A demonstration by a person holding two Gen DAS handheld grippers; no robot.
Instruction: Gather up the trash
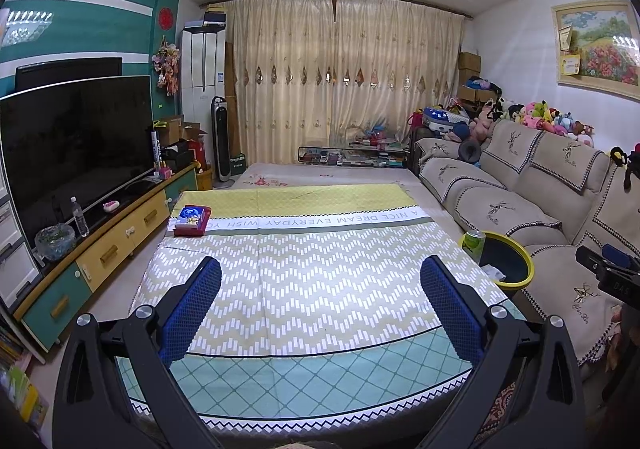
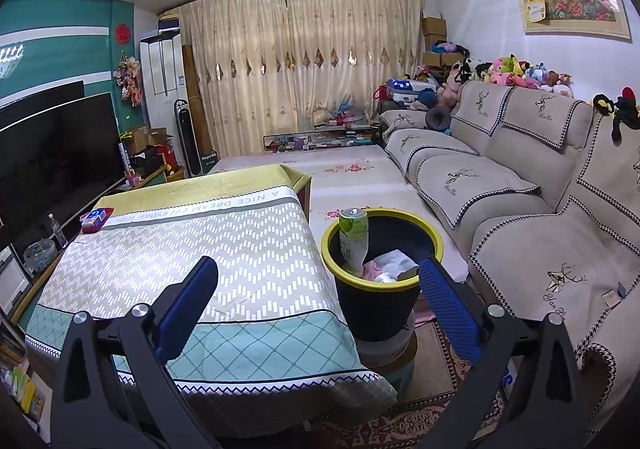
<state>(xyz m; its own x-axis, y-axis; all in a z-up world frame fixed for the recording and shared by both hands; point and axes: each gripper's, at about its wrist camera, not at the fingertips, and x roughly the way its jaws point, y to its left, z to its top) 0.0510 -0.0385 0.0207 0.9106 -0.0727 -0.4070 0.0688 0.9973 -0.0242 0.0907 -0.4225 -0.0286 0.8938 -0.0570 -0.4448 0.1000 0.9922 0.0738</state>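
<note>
Spread fingers [image 2: 448, 309] empty; bin [image 2: 436, 237] apparently beside table edge [image 2: 316, 233].

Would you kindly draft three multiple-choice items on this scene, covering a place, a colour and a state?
1. Where is the green can?
A. On the sofa
B. In the bin
C. On the TV stand

2. What colour is the bin rim?
A. Yellow
B. Red
C. White

3. How is the right gripper?
A. Shut on the can
B. Shut on paper
C. Open

Answers: 1 B, the can leans inside the bin; 2 A, a yellow ring tops the dark wall; 3 C, its blue fingers stand wide apart, holding nothing.
</note>
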